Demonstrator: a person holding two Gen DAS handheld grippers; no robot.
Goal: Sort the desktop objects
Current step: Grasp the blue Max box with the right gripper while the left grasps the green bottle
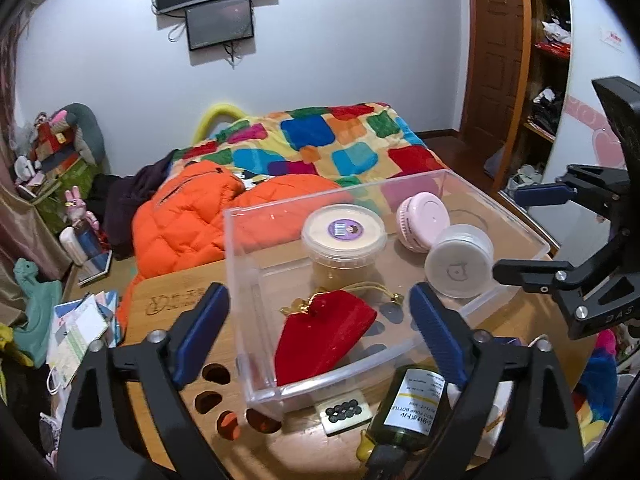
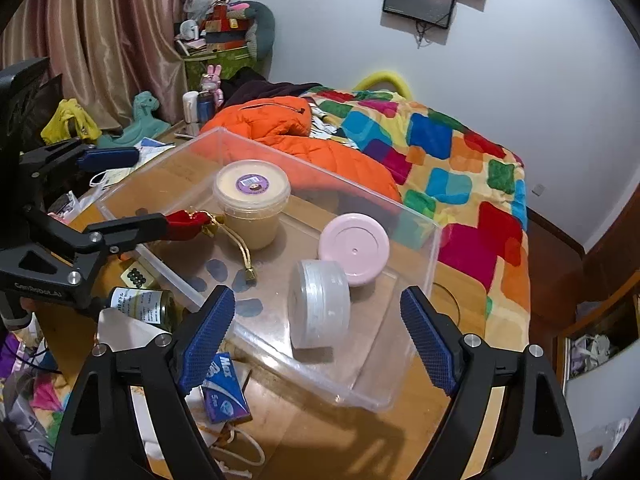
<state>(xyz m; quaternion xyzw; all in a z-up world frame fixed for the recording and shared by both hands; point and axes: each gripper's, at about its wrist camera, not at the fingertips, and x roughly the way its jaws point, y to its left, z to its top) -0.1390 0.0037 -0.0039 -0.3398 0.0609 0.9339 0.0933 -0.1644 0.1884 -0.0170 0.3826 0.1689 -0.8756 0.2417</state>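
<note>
The wooden table (image 1: 168, 304) carries a clear plastic bin (image 1: 240, 264), open at the top, with its near corner close to the table's front edge. Behind the table lies a bed with a multicoloured blanket (image 1: 340, 136) and an orange jacket (image 1: 188, 216).

Inside the bin, at the back, a cream tub (image 1: 343, 236) stands upright with a purple label on its lid. To its right a pink round container (image 1: 422, 220) leans tilted, and a white round jar (image 2: 318, 304) lies on its side just in front of it, apparently touching it. A red velvet pouch (image 1: 326, 336) with a gold drawstring lies on the bin floor near the front wall.

Outside the bin, a green bottle (image 1: 408, 412) with a white label lies on its side on the table, next to a small card of black dots (image 1: 344, 410). A blue packet (image 2: 224, 392) rests on the table on the bin's right-hand side.

The left gripper (image 1: 320, 336) hangs over the bin's near corner, jaws spread wide and holding nothing. The right gripper (image 2: 316, 332) hangs over the white jar, jaws likewise spread apart and empty.
</note>
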